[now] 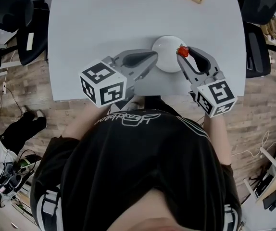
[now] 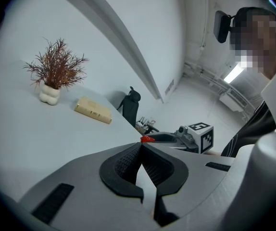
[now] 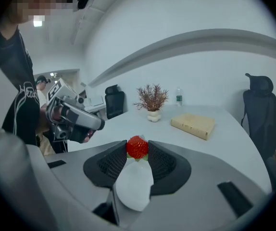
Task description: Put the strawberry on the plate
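Note:
A red strawberry (image 1: 182,51) is pinched between the pads of my right gripper (image 1: 183,52), which is shut on it. It hangs just above the right rim of the white plate (image 1: 167,53) near the table's front edge. In the right gripper view the strawberry (image 3: 137,147) sits between the black pads with the plate (image 3: 134,189) directly below. My left gripper (image 1: 154,56) hovers at the plate's left side, jaws shut with the tips touching and nothing between them (image 2: 141,146). From the left gripper view the strawberry (image 2: 147,139) shows just past the tips.
The grey-white table (image 1: 104,28) carries a tan book (image 3: 193,124) and a dried plant in a white vase (image 3: 151,102) at its far side. Black office chairs (image 1: 32,37) stand on both sides. The table's front edge runs just below the grippers.

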Demonstrator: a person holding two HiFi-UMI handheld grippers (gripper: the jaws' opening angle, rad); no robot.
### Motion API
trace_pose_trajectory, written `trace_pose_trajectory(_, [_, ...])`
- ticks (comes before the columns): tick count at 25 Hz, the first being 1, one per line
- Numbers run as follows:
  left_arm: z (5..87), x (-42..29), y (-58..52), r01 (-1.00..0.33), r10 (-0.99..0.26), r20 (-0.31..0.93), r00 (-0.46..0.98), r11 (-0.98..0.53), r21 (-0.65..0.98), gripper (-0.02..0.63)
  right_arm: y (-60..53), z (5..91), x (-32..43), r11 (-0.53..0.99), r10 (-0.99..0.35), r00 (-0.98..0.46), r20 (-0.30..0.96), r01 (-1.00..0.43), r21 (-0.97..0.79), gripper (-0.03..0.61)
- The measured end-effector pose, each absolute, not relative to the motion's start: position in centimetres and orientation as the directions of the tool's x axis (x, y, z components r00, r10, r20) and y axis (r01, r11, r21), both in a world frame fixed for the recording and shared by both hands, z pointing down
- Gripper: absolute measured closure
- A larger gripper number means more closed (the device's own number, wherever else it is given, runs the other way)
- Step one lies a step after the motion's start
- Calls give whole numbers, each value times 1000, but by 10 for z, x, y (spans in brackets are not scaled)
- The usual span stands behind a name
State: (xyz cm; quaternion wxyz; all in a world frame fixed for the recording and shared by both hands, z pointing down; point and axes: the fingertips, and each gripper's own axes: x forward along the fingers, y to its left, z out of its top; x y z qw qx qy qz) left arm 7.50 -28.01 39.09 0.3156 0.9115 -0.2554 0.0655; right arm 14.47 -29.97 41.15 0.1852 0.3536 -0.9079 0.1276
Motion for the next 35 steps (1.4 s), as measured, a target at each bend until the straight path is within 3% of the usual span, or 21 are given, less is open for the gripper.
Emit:
trace_pose_trajectory(17, [425,64,-290,-540,-438,322,839,-601,589,607,-315,518,128,771,-452,-623,638,-633,-72,446])
trace_pose_trajectory(35, [433,57,-292,-539,-435,328,839,-577,613,607,-310,562,123,808,-364,-538,761,-588,-29,446])
